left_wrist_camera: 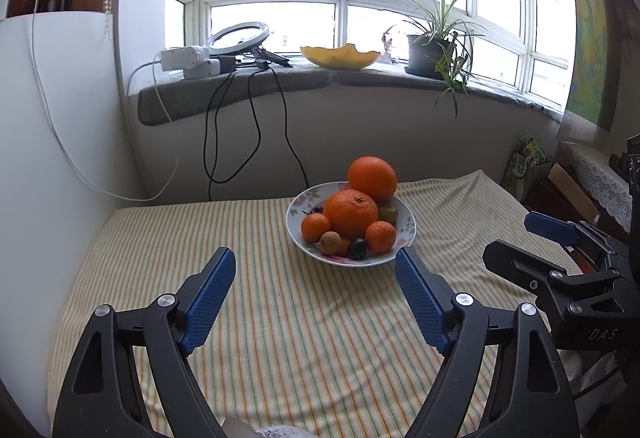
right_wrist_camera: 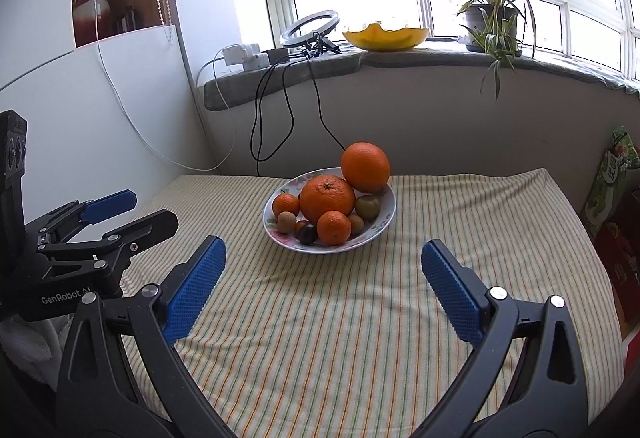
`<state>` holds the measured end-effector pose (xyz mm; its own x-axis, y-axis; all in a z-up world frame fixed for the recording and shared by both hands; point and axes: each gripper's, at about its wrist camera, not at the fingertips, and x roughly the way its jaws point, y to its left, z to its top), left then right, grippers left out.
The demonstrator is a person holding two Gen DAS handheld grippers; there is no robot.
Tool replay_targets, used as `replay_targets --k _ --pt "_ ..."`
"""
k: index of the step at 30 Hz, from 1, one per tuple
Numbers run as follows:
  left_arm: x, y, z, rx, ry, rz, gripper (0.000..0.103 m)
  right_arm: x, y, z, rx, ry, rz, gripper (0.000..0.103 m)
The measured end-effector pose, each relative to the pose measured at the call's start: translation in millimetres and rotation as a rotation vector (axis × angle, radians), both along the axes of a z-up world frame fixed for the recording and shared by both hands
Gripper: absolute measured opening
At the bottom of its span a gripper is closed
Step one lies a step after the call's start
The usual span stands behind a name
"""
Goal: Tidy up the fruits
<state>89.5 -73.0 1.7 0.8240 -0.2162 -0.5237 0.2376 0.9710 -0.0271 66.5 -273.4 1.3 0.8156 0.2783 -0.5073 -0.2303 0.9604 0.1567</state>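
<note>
A white floral plate (left_wrist_camera: 406,228) (right_wrist_camera: 385,216) sits on the striped tablecloth, piled with fruit. Two big oranges (left_wrist_camera: 351,212) (right_wrist_camera: 327,197) are stacked, the upper one (left_wrist_camera: 372,178) (right_wrist_camera: 365,167) at the back. Small mandarins (left_wrist_camera: 380,236) (right_wrist_camera: 334,227), a brownish fruit (left_wrist_camera: 330,242) (right_wrist_camera: 287,221), a dark plum (left_wrist_camera: 357,248) (right_wrist_camera: 307,234) and a green fruit (right_wrist_camera: 368,207) lie around them. My left gripper (left_wrist_camera: 316,268) is open and empty, just short of the plate. My right gripper (right_wrist_camera: 322,258) is open and empty, also short of the plate; it shows at the right of the left wrist view (left_wrist_camera: 520,242).
The striped tablecloth (left_wrist_camera: 280,318) (right_wrist_camera: 340,318) covers the table. A yellow bowl (left_wrist_camera: 340,57) (right_wrist_camera: 386,37), a ring light (left_wrist_camera: 239,38), chargers with hanging cables (left_wrist_camera: 256,118) and a potted plant (left_wrist_camera: 432,50) stand on the windowsill. Boxes and a green bag (right_wrist_camera: 612,174) are at the right.
</note>
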Motion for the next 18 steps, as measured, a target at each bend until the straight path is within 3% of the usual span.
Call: replay_targets --k 18 --pt "1.3 -0.2 -1.8 0.002 -0.001 -0.001 0.082 2.5 1.8 -6.3 -0.014 0.010 -0.001 0.100"
